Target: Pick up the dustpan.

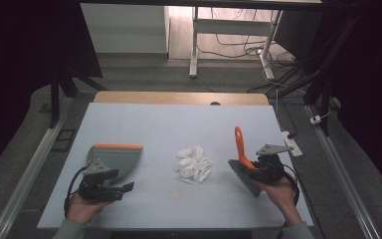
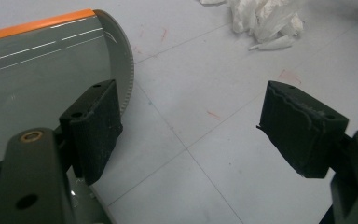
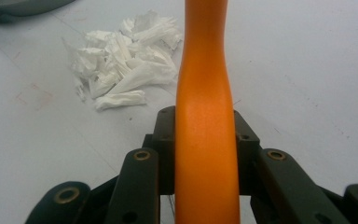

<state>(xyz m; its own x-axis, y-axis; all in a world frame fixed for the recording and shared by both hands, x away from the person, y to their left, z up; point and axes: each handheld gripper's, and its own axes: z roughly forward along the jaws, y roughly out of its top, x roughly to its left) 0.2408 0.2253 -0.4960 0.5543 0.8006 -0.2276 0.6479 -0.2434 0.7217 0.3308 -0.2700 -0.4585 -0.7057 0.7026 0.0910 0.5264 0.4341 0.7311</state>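
Paper scraps [image 1: 193,164]: one loose white heap, individual pieces too many and too overlapped to count; lying on the table [image 1: 169,124] between the two claws, unswept, none in the dustpan as far as visible.

Left gripper [image 1: 113,188]: one; released, jaws spread wide with nothing between them in the left gripper view; hovering just beside the near edge of the dustpan [image 1: 115,158], not grasping it.

Dustpan: one; grey with orange lip, flat on the table, directly ahead of the left claw; well apart from the heap. Judged untouched so far.

Brush [image 1: 243,164]: one; orange handle, grey bristle head; clenched by the right gripper [image 1: 258,171] at the handle, jaws closed on both sides of it in the right gripper view.

Progress, judged: brush picked up; dustpan still to be taken, heap still to be swept in.
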